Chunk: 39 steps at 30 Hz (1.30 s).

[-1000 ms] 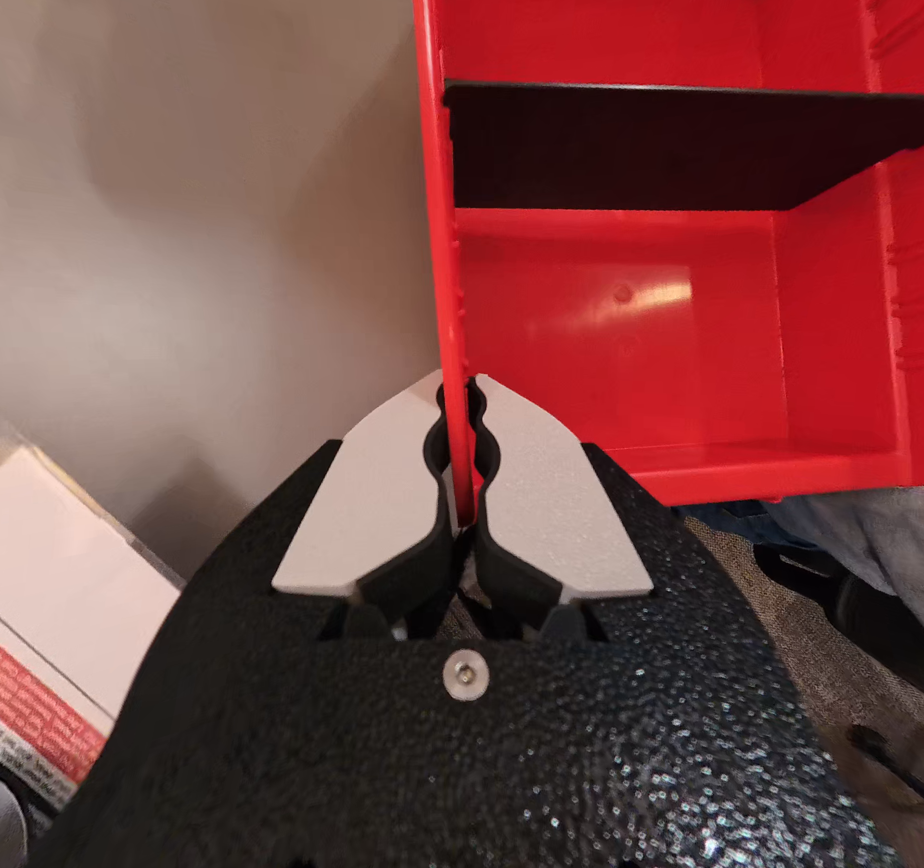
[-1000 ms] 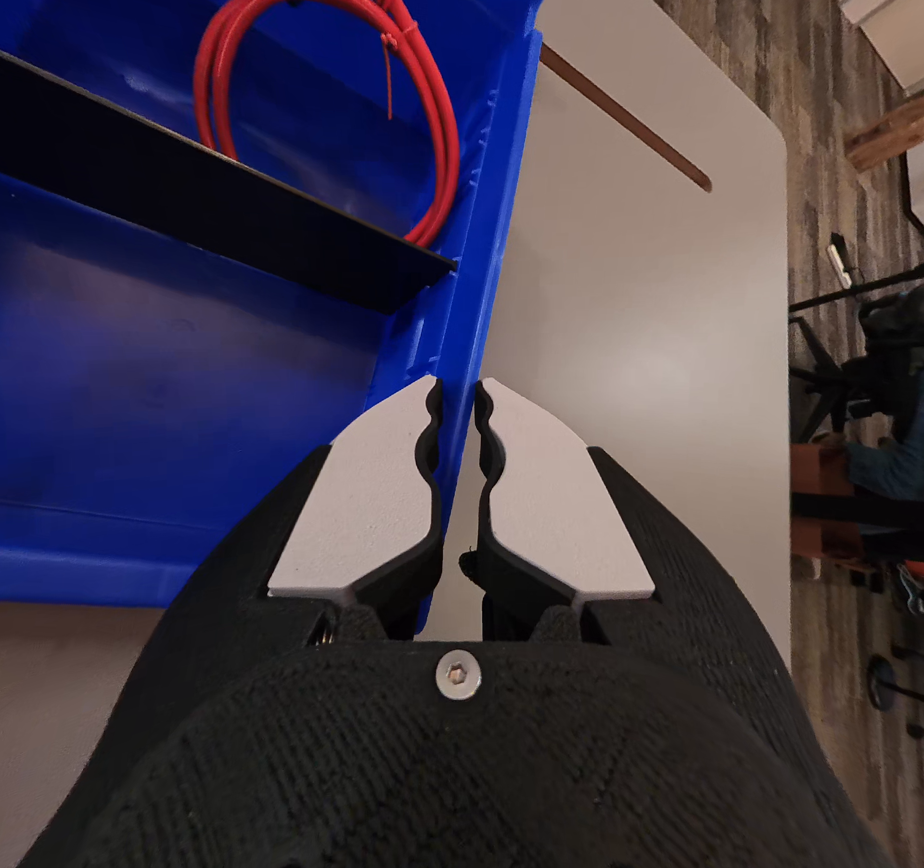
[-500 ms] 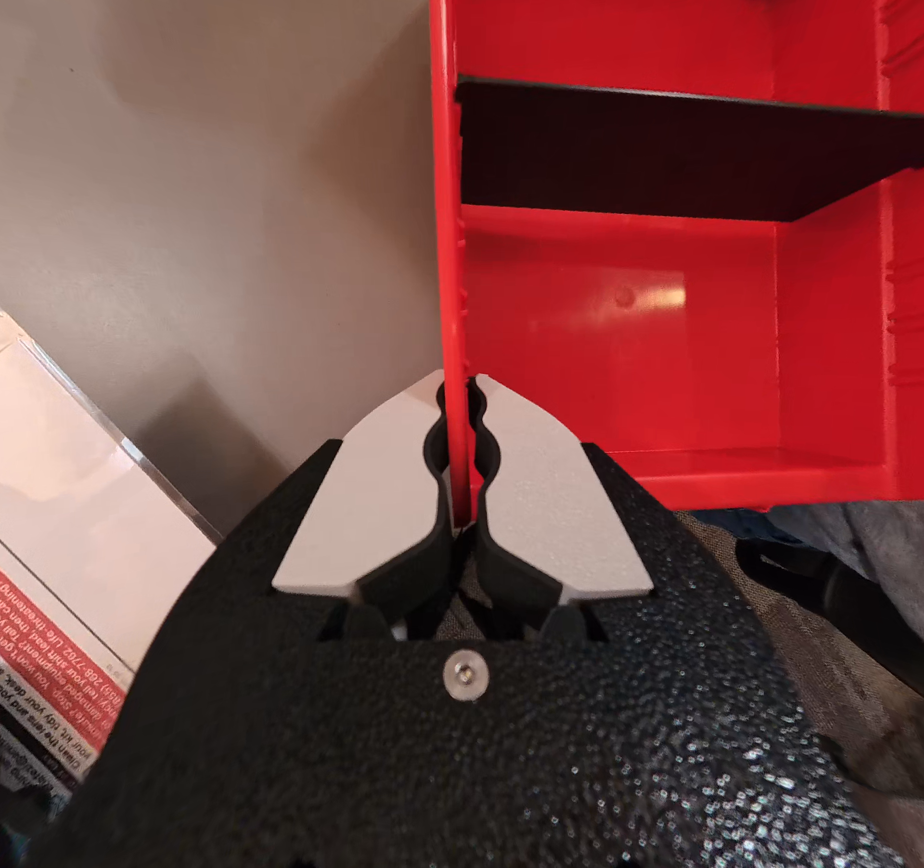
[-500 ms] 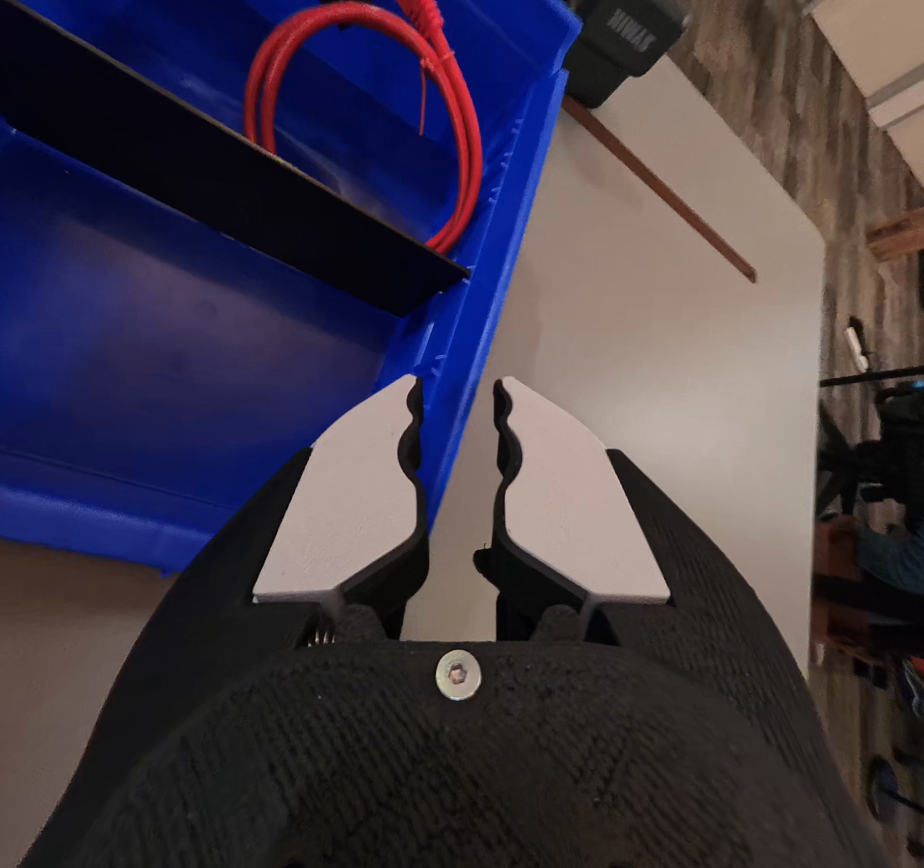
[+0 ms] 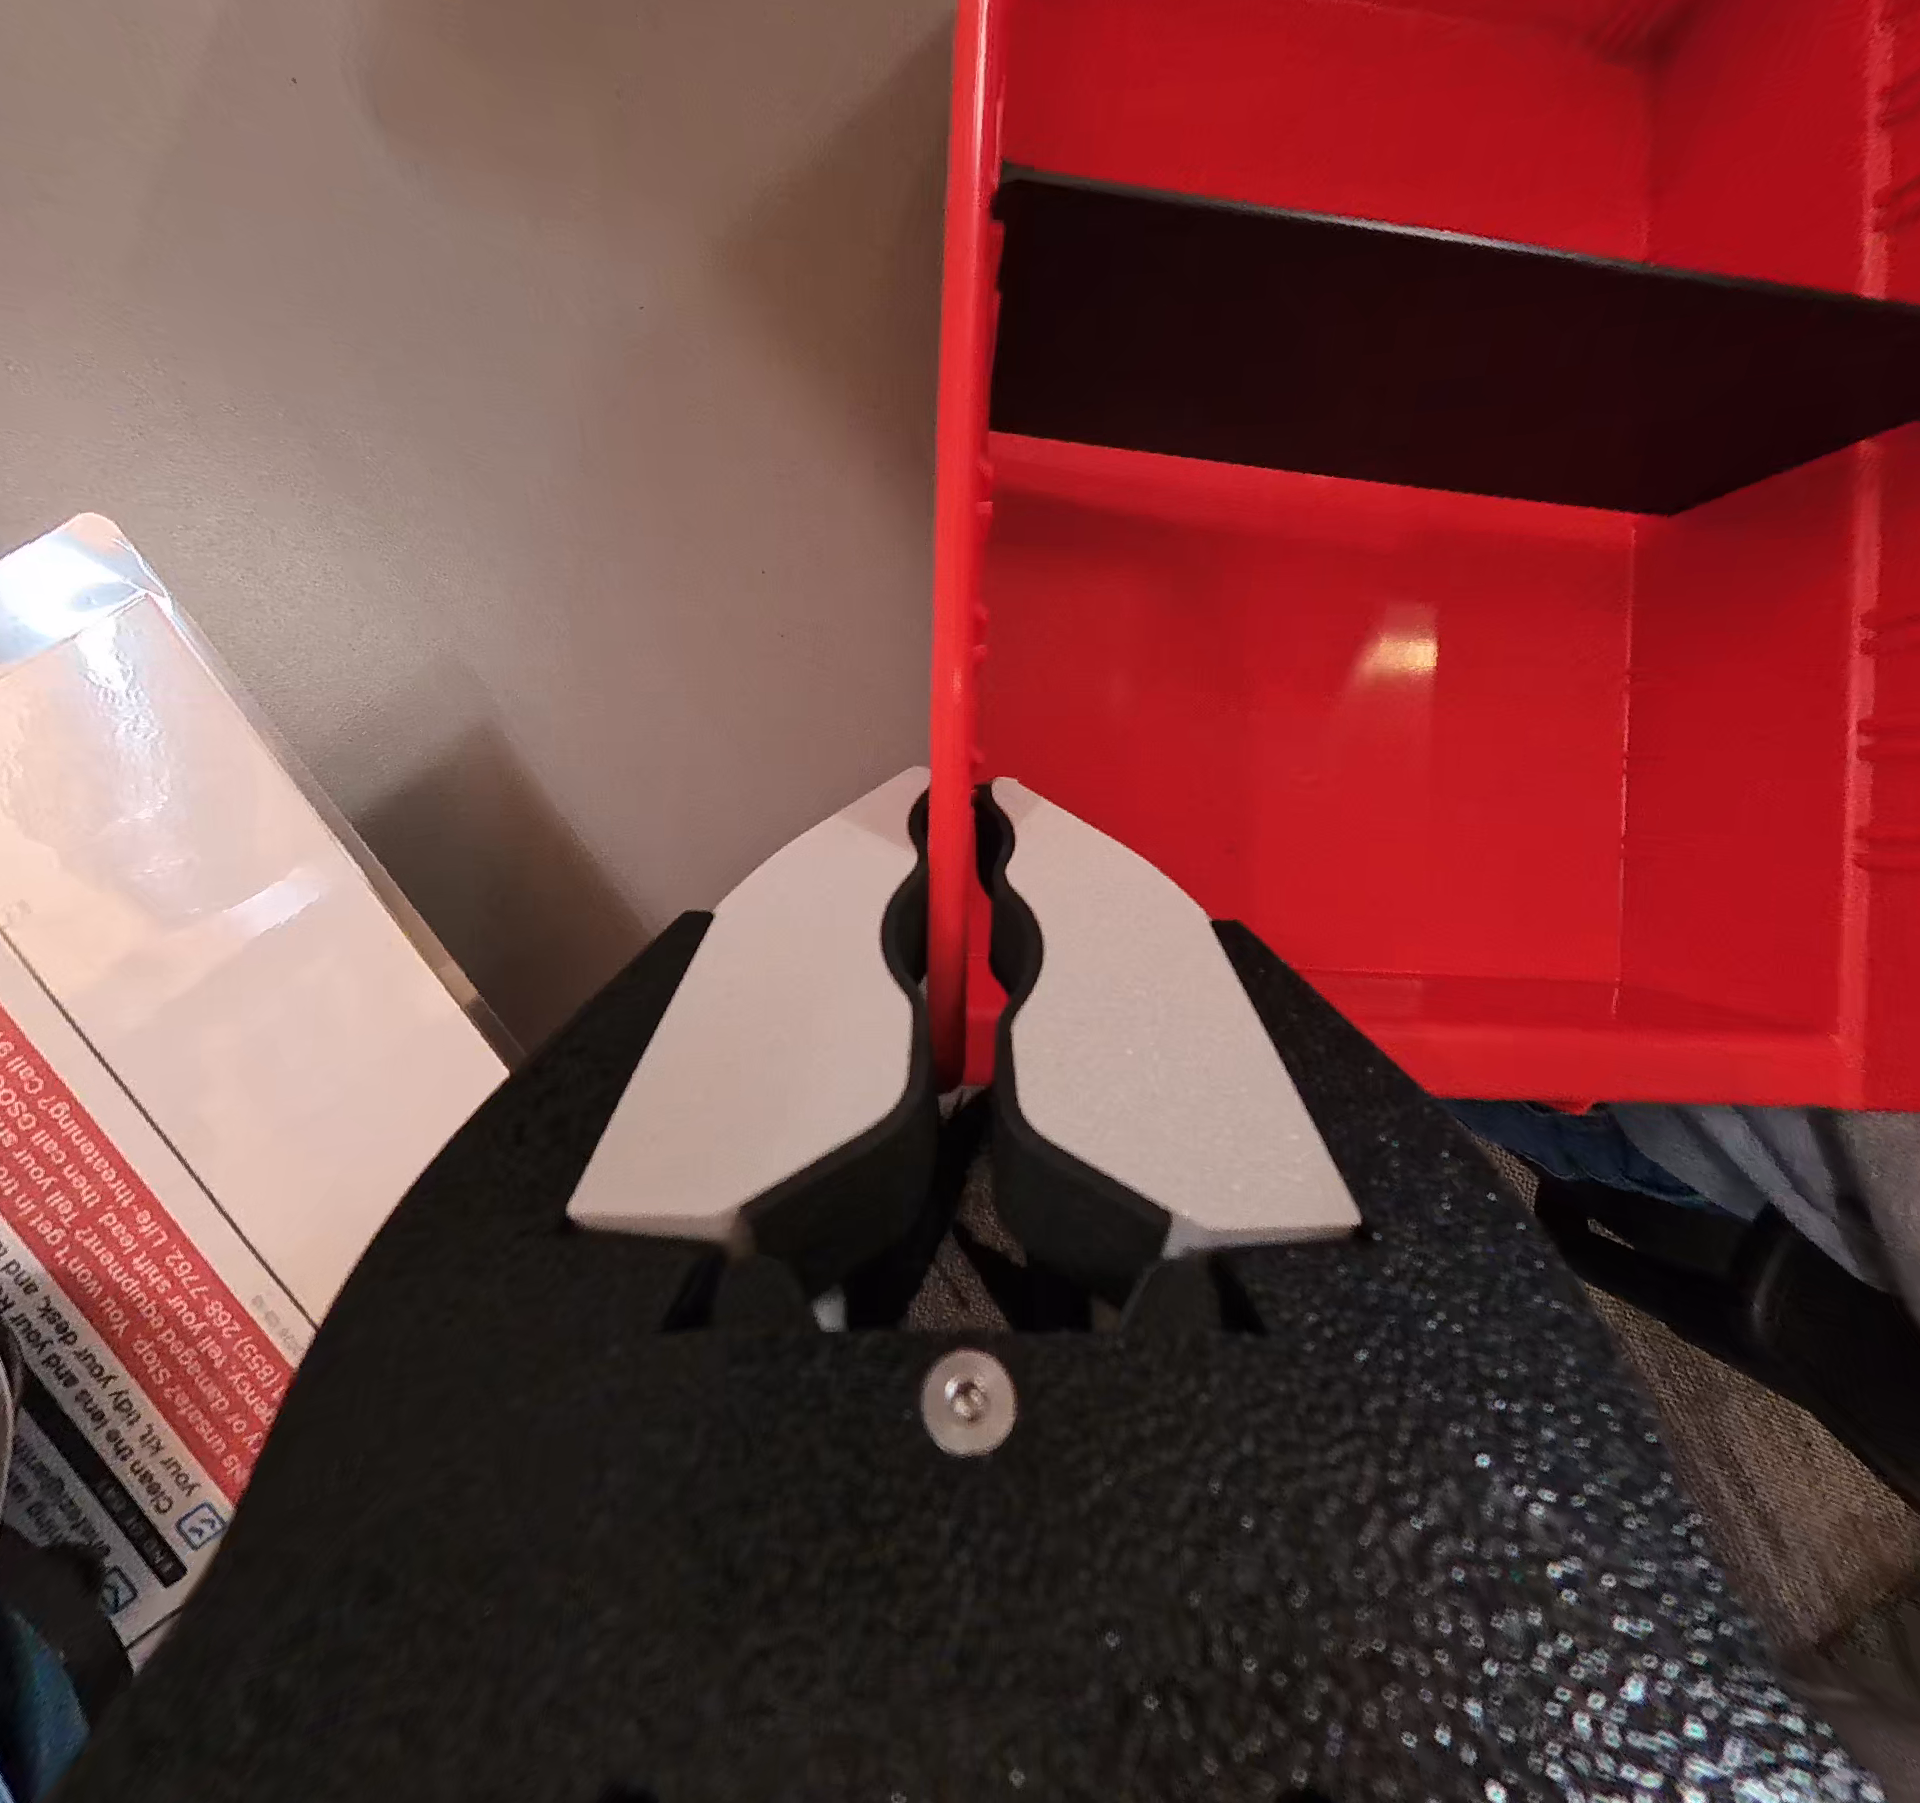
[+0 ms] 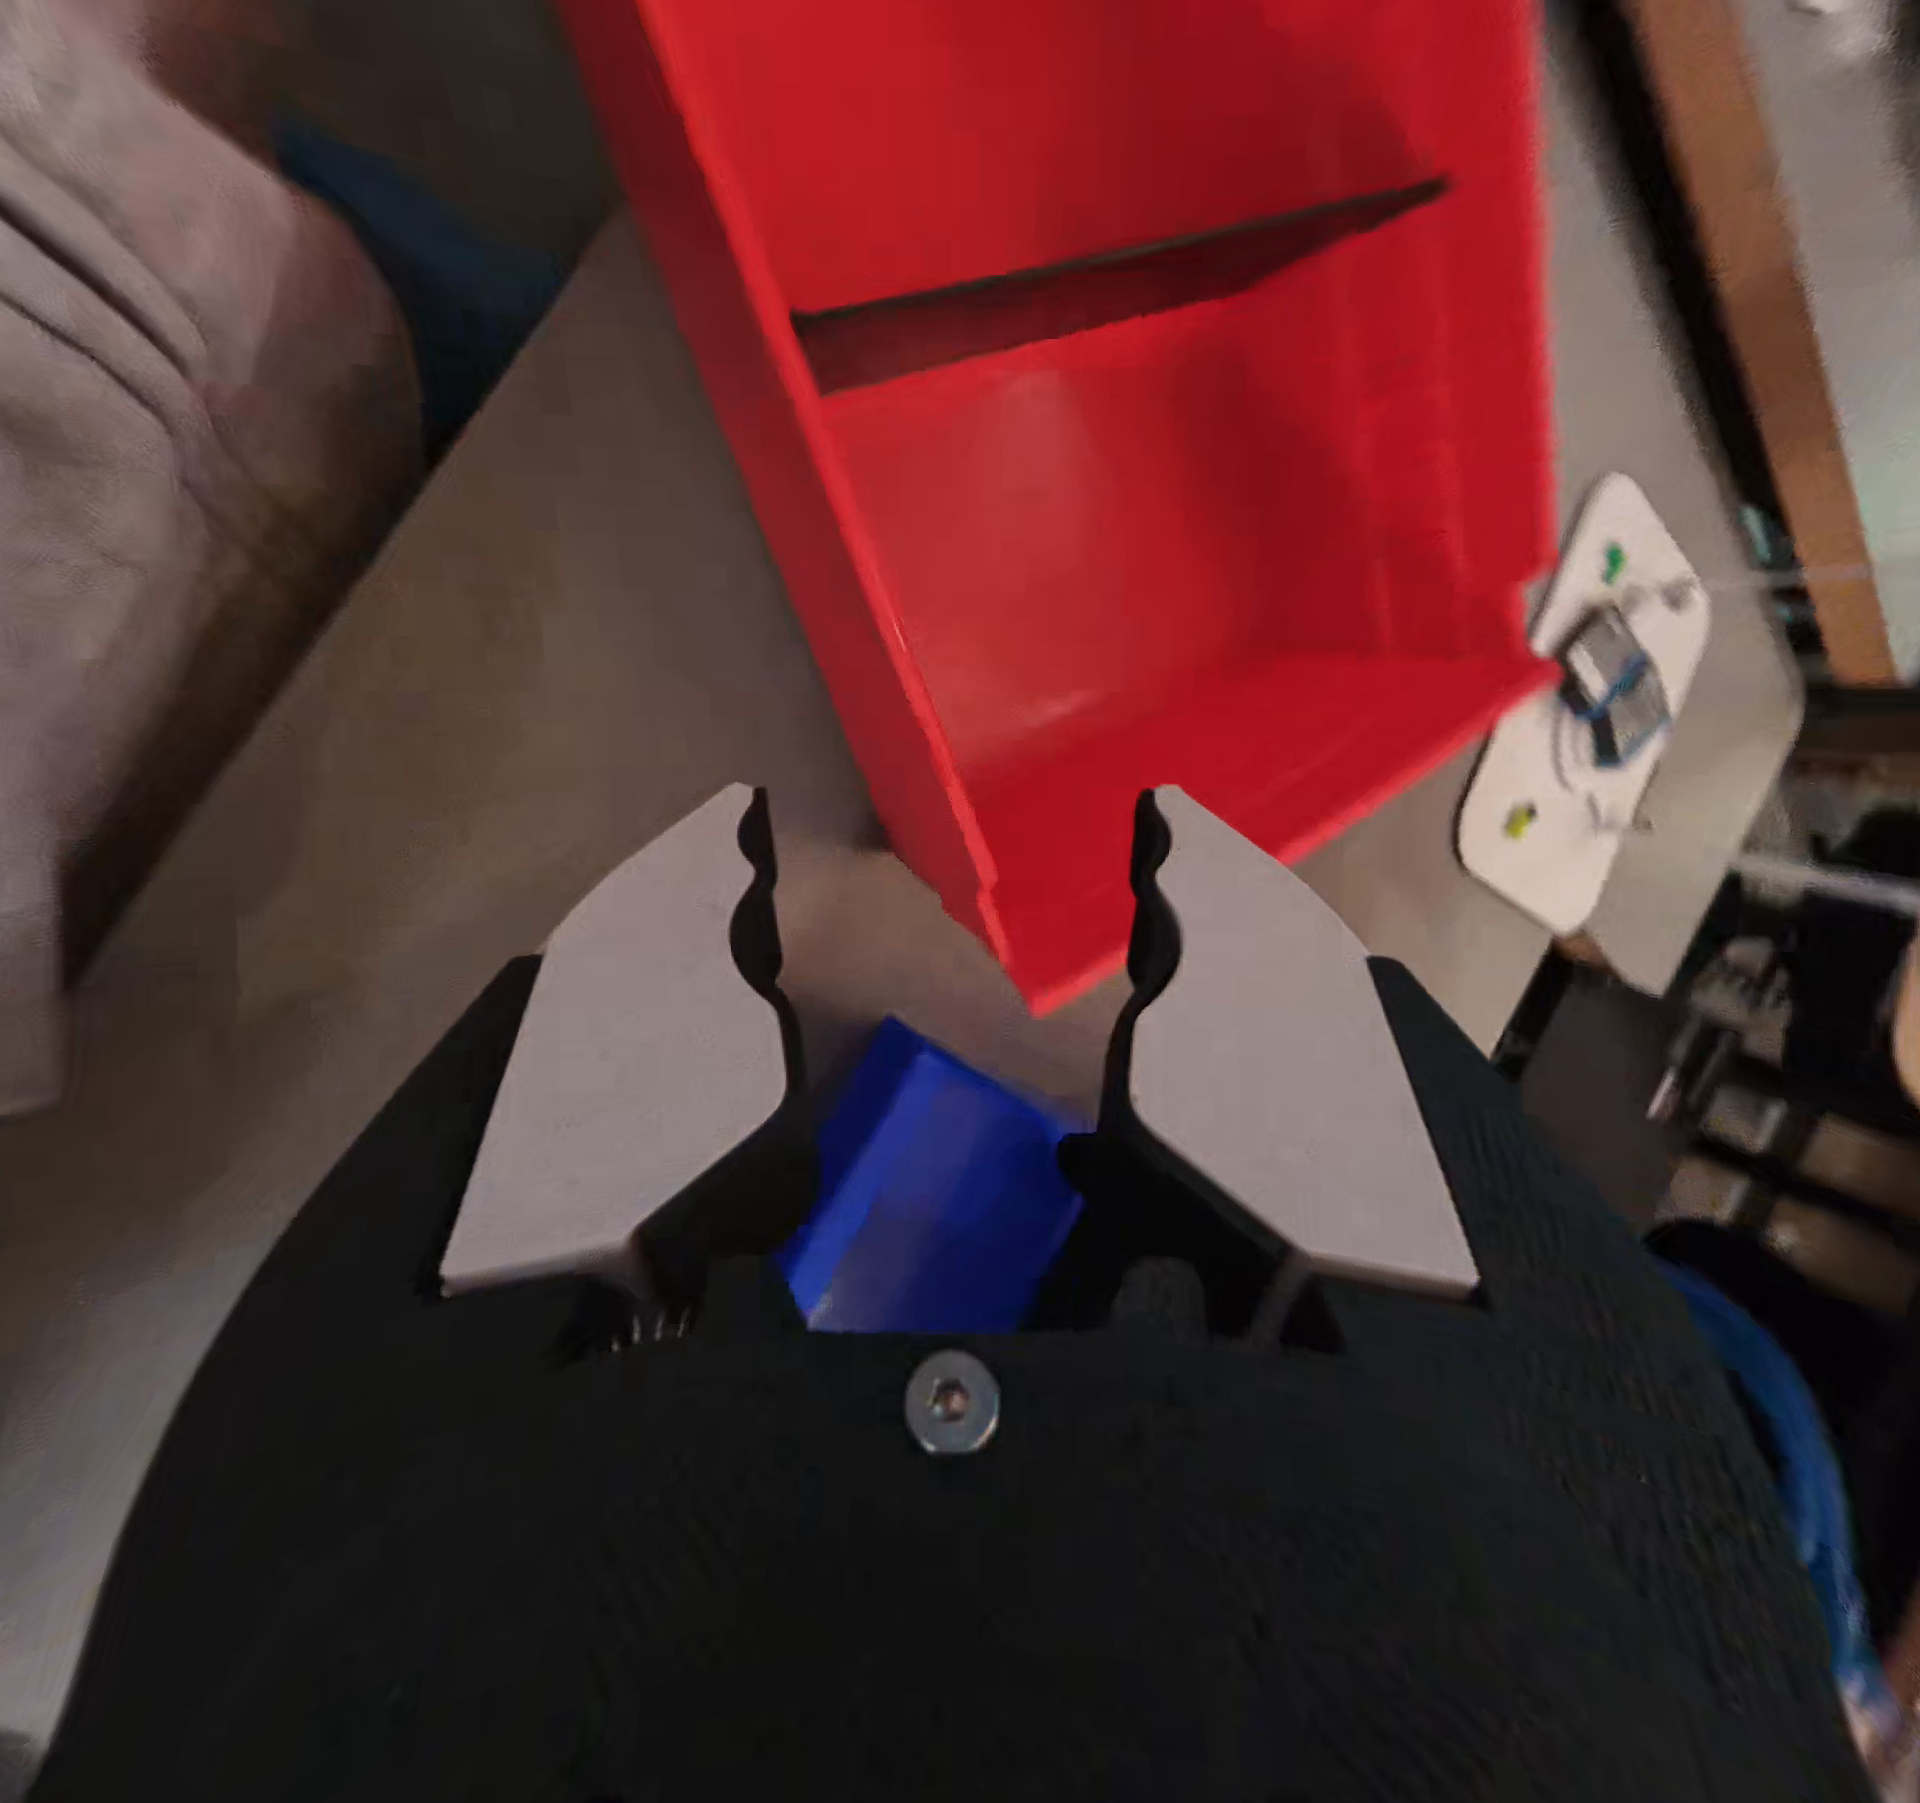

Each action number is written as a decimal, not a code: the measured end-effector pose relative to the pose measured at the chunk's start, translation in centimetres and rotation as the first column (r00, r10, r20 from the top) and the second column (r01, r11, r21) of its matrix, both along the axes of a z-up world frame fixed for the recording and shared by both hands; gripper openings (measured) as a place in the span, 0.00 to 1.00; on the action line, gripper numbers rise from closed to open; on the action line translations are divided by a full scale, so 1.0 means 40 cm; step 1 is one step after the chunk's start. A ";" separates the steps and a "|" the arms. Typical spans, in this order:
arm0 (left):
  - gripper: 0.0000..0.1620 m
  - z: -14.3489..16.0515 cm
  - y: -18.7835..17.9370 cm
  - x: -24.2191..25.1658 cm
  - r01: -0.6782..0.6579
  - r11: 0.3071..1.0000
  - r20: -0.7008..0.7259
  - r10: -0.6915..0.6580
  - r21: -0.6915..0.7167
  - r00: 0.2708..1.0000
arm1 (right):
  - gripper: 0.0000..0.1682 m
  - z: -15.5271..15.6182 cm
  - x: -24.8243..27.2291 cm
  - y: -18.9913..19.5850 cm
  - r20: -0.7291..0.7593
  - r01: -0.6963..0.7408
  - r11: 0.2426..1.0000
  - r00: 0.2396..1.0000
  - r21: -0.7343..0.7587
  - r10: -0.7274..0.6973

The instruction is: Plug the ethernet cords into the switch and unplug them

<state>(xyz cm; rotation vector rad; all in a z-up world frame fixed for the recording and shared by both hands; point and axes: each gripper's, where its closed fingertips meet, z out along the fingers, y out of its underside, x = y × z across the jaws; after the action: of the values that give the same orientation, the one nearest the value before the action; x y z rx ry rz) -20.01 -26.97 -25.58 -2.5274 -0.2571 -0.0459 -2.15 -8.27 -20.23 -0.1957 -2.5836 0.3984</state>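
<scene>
Item: your left gripper [image 5: 954, 922], jaws clenched on the left side wall of the red bin [image 5: 1455, 818], which runs toward 12 o'clock; its black divider [image 5: 1455, 351] sits at 1 o'clock, both compartments bare. A laminated sheet [image 5: 156, 922] lies at 9 o'clock on the grey table [image 5: 468, 299]. Item: your right gripper [image 6: 951, 912], jaws spread, grasping nothing; blue bin [image 6: 925, 1182] beneath it. Risk: a thin-wall, one-sided pinch likely lets the bin pivot or slip.
</scene>
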 end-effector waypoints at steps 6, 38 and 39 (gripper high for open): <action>0.03 0.000 -0.009 0.009 -0.005 1.000 0.011 0.005 0.001 1.000 | 0.27 -0.131 -0.055 -0.045 0.148 -0.232 0.942 0.968 0.241 0.200; 0.03 0.541 1.272 0.662 0.724 0.676 -0.237 -0.688 0.134 0.686 | 0.03 0.359 0.807 0.858 0.115 0.597 0.684 0.712 0.419 -0.692; 0.03 0.510 1.327 0.711 0.729 0.674 -0.213 -0.700 0.119 0.682 | 0.02 0.326 0.858 0.880 0.143 0.617 0.670 0.682 0.413 -0.717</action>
<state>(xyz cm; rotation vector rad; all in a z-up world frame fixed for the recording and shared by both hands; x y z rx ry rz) 8.43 26.10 -5.18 -2.2566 0.7926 -0.1798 32.17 26.94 -7.19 -1.1325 -2.5615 -0.3827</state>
